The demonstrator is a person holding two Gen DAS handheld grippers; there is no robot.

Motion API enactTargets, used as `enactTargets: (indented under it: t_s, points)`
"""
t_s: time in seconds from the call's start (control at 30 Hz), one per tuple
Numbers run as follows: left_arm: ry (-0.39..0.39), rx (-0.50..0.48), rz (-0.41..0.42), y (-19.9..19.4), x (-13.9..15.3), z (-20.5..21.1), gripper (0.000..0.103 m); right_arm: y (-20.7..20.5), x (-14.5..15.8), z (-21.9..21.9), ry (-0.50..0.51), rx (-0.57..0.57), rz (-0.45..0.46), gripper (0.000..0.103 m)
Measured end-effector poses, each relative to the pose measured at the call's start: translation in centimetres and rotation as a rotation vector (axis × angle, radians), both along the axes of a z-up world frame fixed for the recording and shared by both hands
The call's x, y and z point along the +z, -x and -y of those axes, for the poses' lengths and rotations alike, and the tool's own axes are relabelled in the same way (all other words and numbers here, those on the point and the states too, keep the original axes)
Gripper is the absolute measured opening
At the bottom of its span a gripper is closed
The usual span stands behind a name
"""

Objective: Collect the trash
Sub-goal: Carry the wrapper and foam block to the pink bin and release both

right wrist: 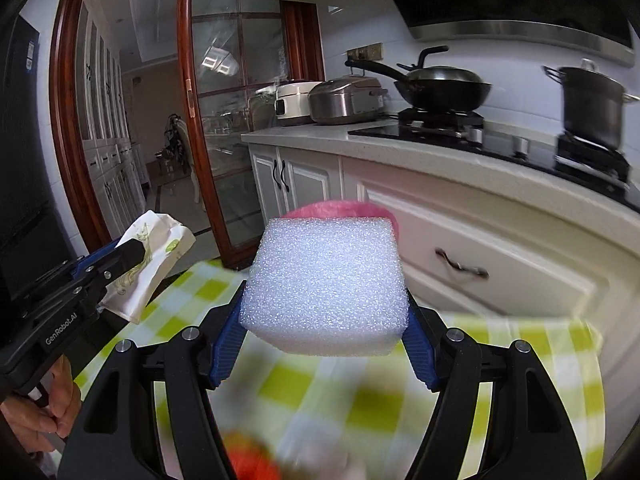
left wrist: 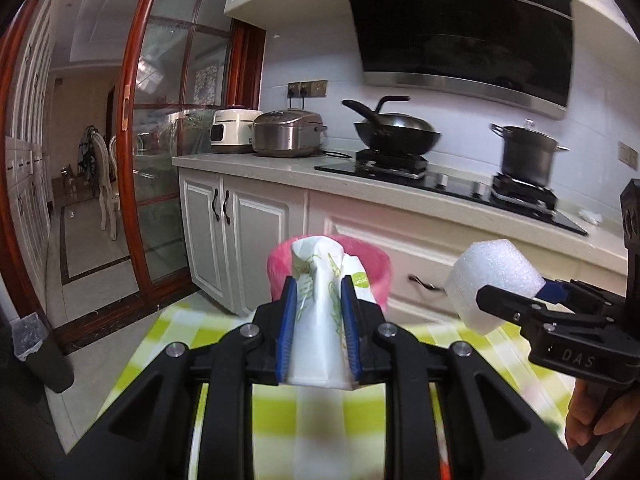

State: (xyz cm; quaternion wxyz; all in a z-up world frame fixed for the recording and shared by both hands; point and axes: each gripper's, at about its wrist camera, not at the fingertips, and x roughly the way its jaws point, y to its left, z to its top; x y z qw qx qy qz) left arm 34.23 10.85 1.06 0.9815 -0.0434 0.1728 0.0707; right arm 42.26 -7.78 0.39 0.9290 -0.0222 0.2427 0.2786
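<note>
My left gripper is shut on a crumpled white wrapper with green print; the same wrapper shows at the left of the right wrist view. My right gripper is shut on a white foam block, seen again as a foam block at the right of the left wrist view. Both are held above a table with a green and white checked cloth. Behind the held items stands a pink lined bin, whose pink rim peeks over the foam.
A white kitchen counter with cabinets runs behind, bearing two rice cookers, a wok and a pot on the hob. A dark bin with a clear liner stands on the floor at left. A blurred red thing lies on the cloth.
</note>
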Motion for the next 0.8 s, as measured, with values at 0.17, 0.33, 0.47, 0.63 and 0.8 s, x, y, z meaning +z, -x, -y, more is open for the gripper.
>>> enactTargets:
  t_s: [0.17,0.33,0.47,0.63,0.8]
  points:
    - [0.006,0.022,-0.023,-8.7,-0.3,-3.2,0.022,-7.9,-0.4,-2.4,0.014,-0.003,-0.03,0.067]
    - [0.046,0.011,-0.067,-16.9,-2.2,-6.0,0.022,-14.7,-2.7,-4.6,0.031,-0.006,-0.08,0.067]
    - [0.061,0.0,-0.084,-21.4,-3.5,-7.0,0.022,-18.7,-4.7,-6.4,0.047,0.004,-0.105,0.067]
    - [0.056,-0.012,-0.108,-26.3,-5.3,-7.5,0.023,-22.5,-6.8,-8.2,0.075,0.028,-0.113,0.073]
    - [0.062,0.02,-0.106,-27.5,-6.4,-8.2,0.034,-23.5,-7.4,-7.6,0.041,0.023,-0.112,0.074]
